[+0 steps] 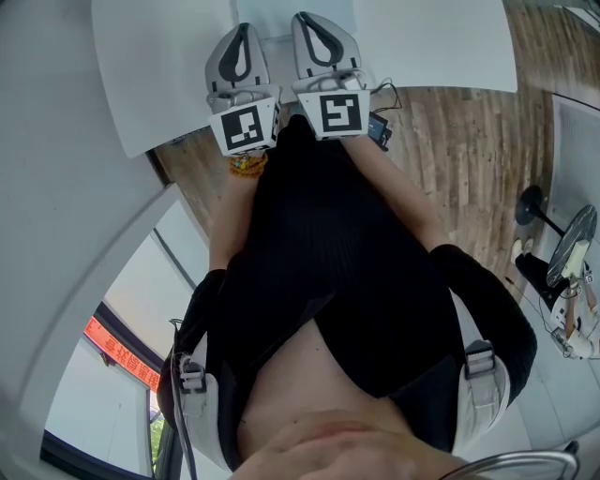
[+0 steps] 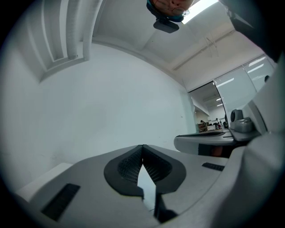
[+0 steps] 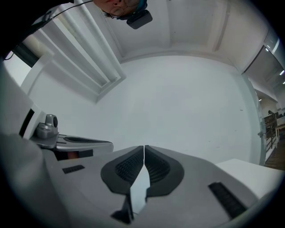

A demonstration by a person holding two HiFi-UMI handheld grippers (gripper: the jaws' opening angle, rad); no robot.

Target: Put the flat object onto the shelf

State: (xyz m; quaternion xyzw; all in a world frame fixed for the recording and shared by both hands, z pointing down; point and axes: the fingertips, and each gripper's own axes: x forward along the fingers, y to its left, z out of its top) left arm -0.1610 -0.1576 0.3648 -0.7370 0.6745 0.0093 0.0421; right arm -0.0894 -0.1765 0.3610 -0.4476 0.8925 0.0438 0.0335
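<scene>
My left gripper (image 1: 246,30) and right gripper (image 1: 306,19) are held side by side, close together, over the near edge of a white table (image 1: 159,66). Both point level towards a bare white wall (image 2: 111,98). The left gripper (image 2: 142,146) is shut, its ribbed pads meeting with nothing between them. My right gripper (image 3: 144,146) is shut and empty too. Each gripper view shows the other gripper alongside. No flat object and no shelf appears in any view. The person's dark top (image 1: 328,281) fills the middle of the head view.
Wooden floor (image 1: 469,141) lies to the right of the table. A standing fan (image 1: 574,246) and a black round base (image 1: 536,204) are at the far right. A window frame (image 3: 84,49) is on the wall at upper left. An office area (image 2: 209,124) shows far right.
</scene>
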